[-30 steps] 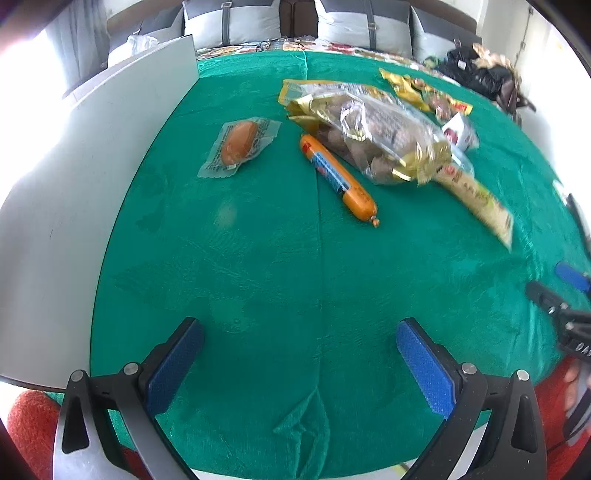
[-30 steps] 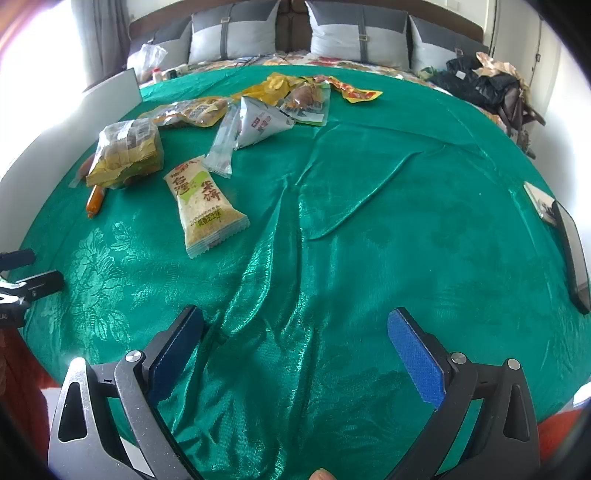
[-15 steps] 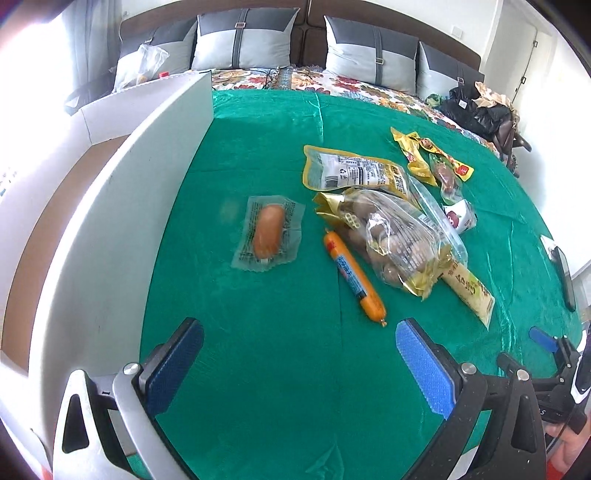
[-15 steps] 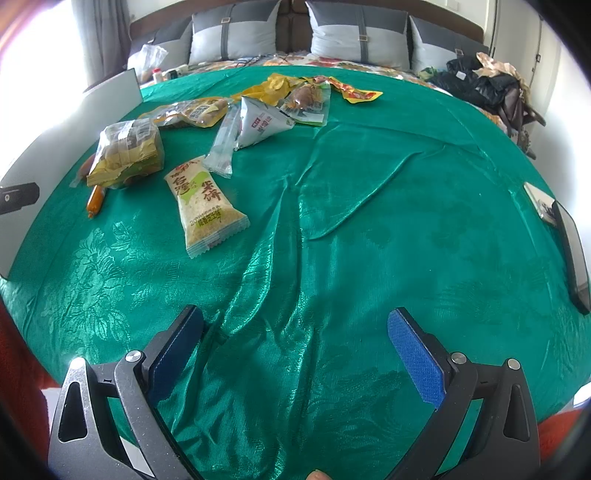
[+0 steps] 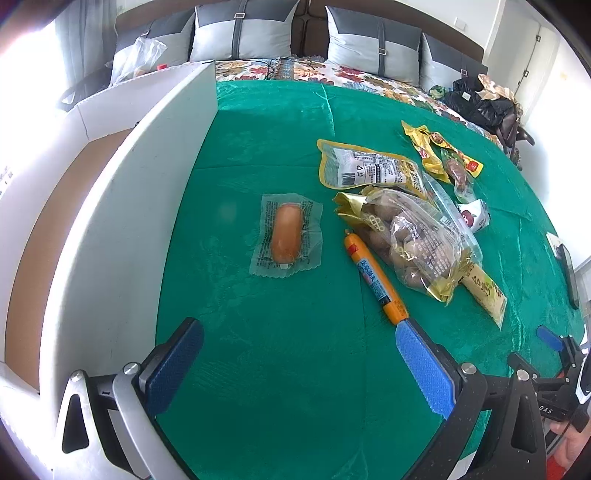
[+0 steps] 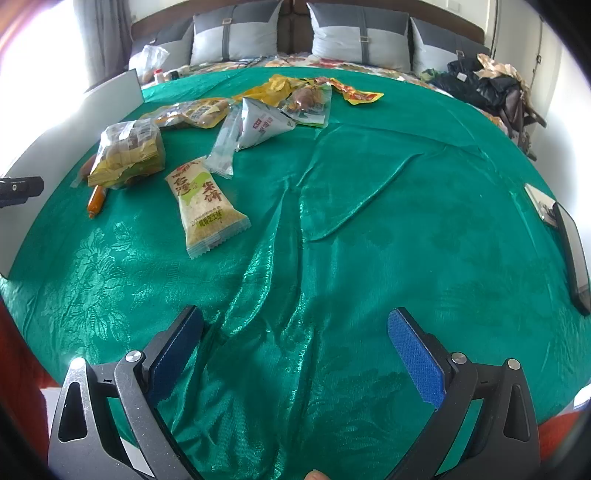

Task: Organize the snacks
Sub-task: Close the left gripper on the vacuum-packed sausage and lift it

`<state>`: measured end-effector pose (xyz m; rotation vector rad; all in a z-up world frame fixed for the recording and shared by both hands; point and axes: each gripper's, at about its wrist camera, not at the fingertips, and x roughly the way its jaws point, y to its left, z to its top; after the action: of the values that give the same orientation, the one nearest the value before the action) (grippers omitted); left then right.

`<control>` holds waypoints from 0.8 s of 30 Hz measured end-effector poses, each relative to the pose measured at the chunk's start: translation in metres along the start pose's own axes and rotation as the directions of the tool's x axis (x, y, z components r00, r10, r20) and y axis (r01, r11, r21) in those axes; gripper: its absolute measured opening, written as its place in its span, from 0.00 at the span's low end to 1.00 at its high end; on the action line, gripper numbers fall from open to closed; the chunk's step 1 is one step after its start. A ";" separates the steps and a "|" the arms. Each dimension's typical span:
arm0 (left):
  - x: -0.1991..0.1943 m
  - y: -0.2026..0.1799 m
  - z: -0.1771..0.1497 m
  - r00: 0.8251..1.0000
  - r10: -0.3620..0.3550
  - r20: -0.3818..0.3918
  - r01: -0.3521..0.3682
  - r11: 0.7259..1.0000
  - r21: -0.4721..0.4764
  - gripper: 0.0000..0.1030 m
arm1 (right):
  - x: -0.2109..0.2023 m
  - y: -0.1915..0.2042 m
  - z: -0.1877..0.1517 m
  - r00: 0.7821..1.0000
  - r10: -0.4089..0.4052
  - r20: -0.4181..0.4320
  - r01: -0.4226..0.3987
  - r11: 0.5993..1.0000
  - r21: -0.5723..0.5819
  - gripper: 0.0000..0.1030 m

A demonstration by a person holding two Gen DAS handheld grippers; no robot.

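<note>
Snacks lie on a green cloth point(image 5: 277, 350). In the left wrist view a clear-wrapped bun point(image 5: 285, 233) sits mid-table, an orange sausage stick point(image 5: 376, 278) to its right, then a clear bag of brown candies point(image 5: 410, 240) and a yellow pouch point(image 5: 369, 170). My left gripper point(image 5: 295, 365) hovers open just short of the bun and sausage, holding nothing. In the right wrist view a rice-cracker pack point(image 6: 205, 206), the candy bag point(image 6: 127, 153) and a white triangular pack point(image 6: 262, 123) lie far left. My right gripper point(image 6: 295, 354) stands open over bare cloth.
A white cardboard box point(image 5: 122, 221) with a brown floor borders the table's left side. A dark phone point(image 6: 572, 254) lies at the right edge. Pillows point(image 5: 243, 33) and a black bag point(image 5: 480, 103) sit behind. The right gripper's tips point(image 5: 550, 339) show at the lower right.
My left gripper has risen and pulled back toward the left, bringing the white box and more snacks into view. The right gripper has stayed still.
</note>
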<state>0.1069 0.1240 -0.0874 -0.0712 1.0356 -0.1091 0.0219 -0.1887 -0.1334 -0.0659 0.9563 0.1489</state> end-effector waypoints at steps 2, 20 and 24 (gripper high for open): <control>0.001 -0.003 0.004 1.000 0.006 0.000 -0.006 1.000 0.022 1.00 | 0.000 0.000 0.000 1.000 -0.001 0.000 0.001 1.000 0.000 0.99; 0.080 0.012 0.067 0.987 0.042 -0.154 -0.047 0.998 -0.030 0.73 | -0.002 0.000 0.000 1.000 0.001 0.005 -0.001 1.000 0.000 0.99; 0.094 0.015 0.078 0.989 0.048 -0.139 -0.054 0.998 -0.041 0.72 | -0.002 0.001 0.001 1.000 0.001 0.005 -0.001 1.000 0.000 0.99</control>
<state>0.2222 0.1282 -0.1299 -0.0784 1.1772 -0.0446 0.0212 -0.1881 -0.1317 -0.0650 0.9513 0.1500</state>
